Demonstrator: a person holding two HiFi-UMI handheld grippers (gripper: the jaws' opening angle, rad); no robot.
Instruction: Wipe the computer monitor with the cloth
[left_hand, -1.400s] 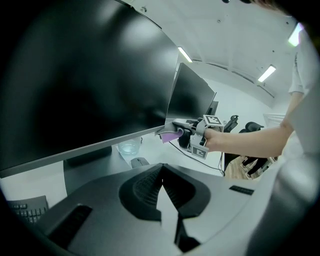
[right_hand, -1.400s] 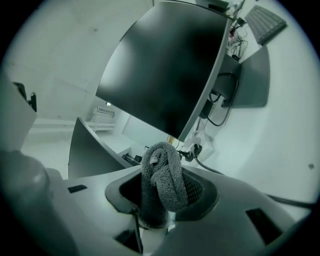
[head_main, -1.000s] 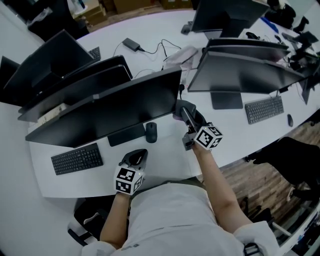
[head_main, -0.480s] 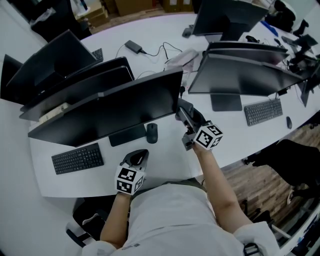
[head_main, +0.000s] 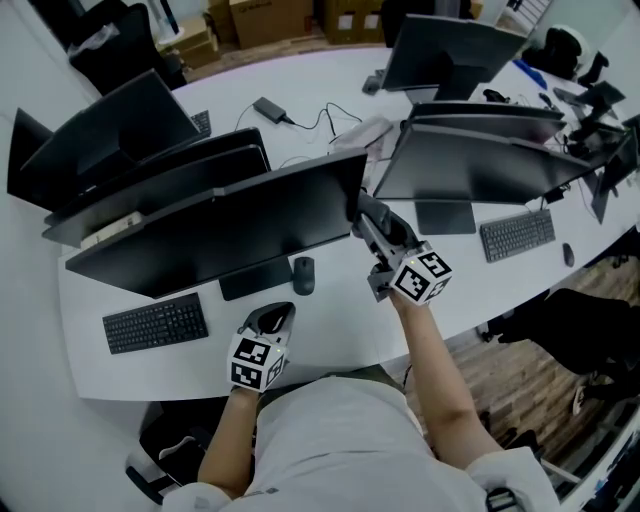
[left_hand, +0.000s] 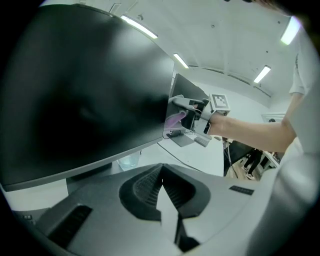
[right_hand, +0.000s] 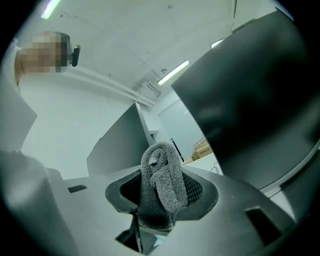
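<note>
1. The wide black flat monitor (head_main: 215, 225) stands on the white curved desk (head_main: 330, 330); we should wipe from its right edge inwards, with light, even pressure.
2. Our right gripper (head_main: 362, 212), at that edge, is clenched on the grey fluffy cloth (right_hand: 160, 185); only cloth should touch the screen.
3. Our left gripper (head_main: 276, 318) is closed and empty, below the screen.

Curved white desk (head_main: 335, 325), wood-plank floor (head_main: 500, 365), cardboard boxes (head_main: 268, 18) behind, ceiling strip lights (left_hand: 140, 27)
</note>
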